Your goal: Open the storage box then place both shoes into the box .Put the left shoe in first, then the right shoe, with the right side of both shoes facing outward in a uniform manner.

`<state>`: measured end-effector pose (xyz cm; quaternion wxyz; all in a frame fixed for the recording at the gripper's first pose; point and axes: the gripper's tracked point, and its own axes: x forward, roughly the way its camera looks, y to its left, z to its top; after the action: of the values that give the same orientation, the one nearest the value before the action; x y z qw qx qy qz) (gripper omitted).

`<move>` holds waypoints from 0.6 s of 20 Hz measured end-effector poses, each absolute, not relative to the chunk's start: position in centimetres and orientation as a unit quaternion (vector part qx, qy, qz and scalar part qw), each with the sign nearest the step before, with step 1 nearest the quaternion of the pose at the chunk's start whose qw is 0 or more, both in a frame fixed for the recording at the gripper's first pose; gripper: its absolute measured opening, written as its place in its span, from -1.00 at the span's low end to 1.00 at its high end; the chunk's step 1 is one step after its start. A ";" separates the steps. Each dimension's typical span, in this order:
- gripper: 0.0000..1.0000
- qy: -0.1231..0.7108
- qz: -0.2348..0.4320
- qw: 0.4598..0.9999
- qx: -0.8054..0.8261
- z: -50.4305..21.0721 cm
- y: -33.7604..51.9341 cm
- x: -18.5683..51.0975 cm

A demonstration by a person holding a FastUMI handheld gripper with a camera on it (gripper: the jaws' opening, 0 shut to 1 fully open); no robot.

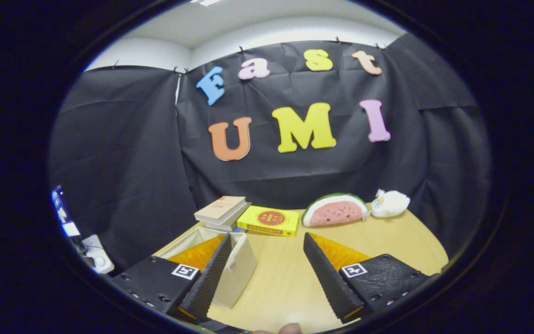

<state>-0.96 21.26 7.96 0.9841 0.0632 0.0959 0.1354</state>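
The gripper [267, 260] hangs above the wooden table [285, 283] with its two black ribbed fingers [329, 278] spread wide apart and nothing between them, so it is released and grasping nothing. Bare tabletop shows in the gap between the fingers. The left finger crosses in front of the storage box [237, 271], a cream-coloured container that sits on the near left part of the table; its top looks open, with pale inner walls visible behind the fingertip, though the finger hides much of the inside. Whether the finger touches the box cannot be told. Beyond the box, further left and far, lies a small stack of books [223, 211], tilted slightly. Just to the right of that stack, straight ahead of the gap between the fingers, lies a flat yellow book [269, 220] with a red round mark on its cover. Further right along the far edge rests a watermelon-slice plush [335, 211], and just beside it, to the right, a small white plush toy [390, 202].
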 end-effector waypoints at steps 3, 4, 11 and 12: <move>0.90 0.043 0.146 0.987 0.061 8.6 18.2 -4.5; 0.91 0.033 0.150 0.986 0.065 8.6 17.4 -5.6; 0.91 -0.027 0.143 0.989 0.023 6.1 10.1 -12.0; 0.91 -0.037 0.142 0.989 0.015 6.3 9.4 -12.2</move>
<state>-12.16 9.40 6.29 0.9890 0.0152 -0.0371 0.1422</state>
